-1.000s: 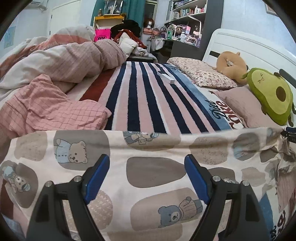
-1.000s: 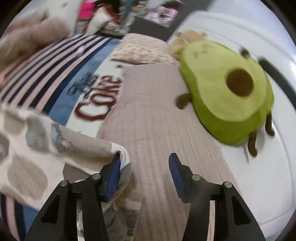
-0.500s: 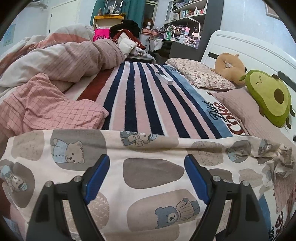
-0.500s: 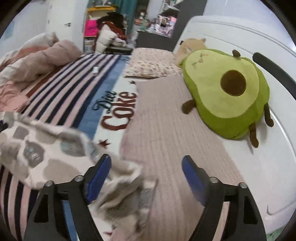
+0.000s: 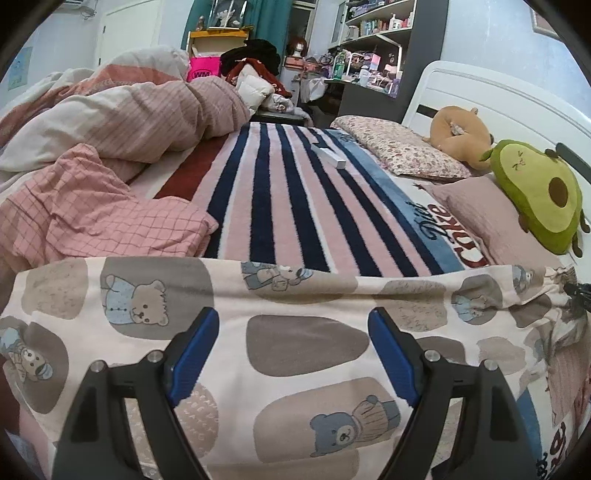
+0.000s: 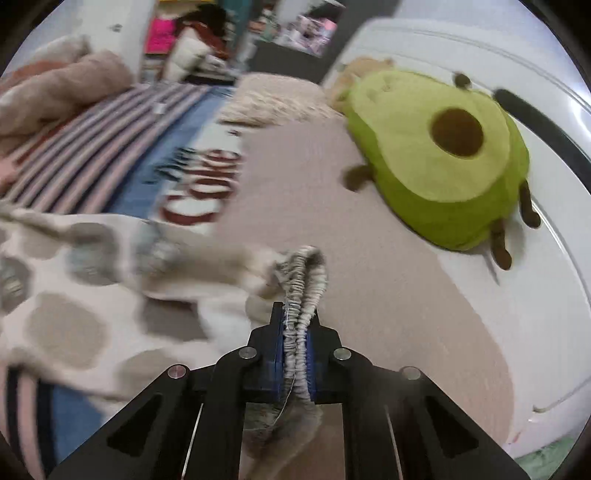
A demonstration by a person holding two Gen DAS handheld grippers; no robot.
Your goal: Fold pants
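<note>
While the bear-print pants (image 5: 306,343) lie spread across the near end of the striped blanket (image 5: 295,206), both grippers work at them on a cluttered bed.

Beyond the pants the striped blanket runs up the bed, a small white box (image 5: 332,157) lying on it; a rumpled pink checked duvet (image 5: 103,206) is heaped along the blanket's left edge, while a floral pillow (image 5: 399,147), a mauve pillow (image 5: 484,218) and an avocado plush (image 5: 535,192) line its right side against a white headboard (image 5: 491,99). Crowded shelves (image 5: 373,33) stand past the blanket's far end. The left gripper (image 5: 293,350) hovers wide open above the pants, gripping nothing. The right gripper (image 6: 297,347) is closing, its pads pinching the pants' gathered waistband (image 6: 303,288) near the mauve pillow.
</note>
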